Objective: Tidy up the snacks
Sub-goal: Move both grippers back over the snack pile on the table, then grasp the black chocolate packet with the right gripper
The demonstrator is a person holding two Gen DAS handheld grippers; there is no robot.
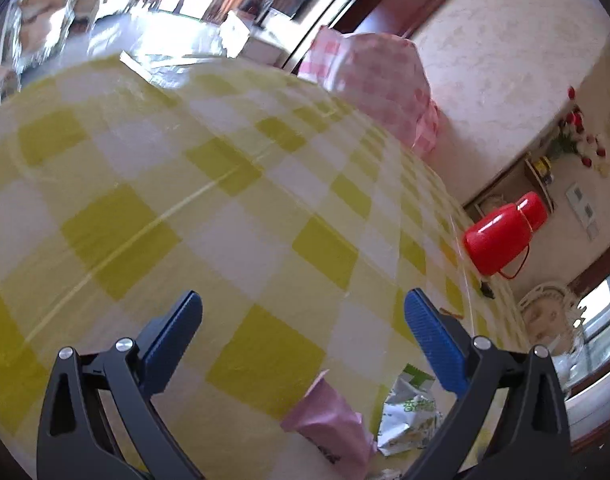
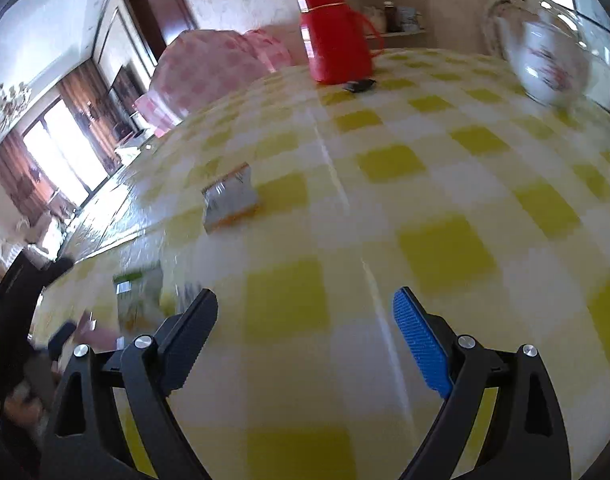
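Snacks: a pink packet (image 1: 325, 420) and a green-and-white packet (image 1: 409, 412) lie side by side at the near edge of the checked tabletop (image 1: 185, 184); a silver-and-orange packet (image 2: 231, 196) lies farther out.
Left gripper (image 1: 303, 312): jaws wide apart, nothing between them; the pink packet lies just below and nearer than its tips, long axis running near to far.
Right gripper (image 2: 305, 312): jaws fully spread, empty; the silver packet lies ahead and left, well apart.
Nearer hand: left, for the pink and green pair.
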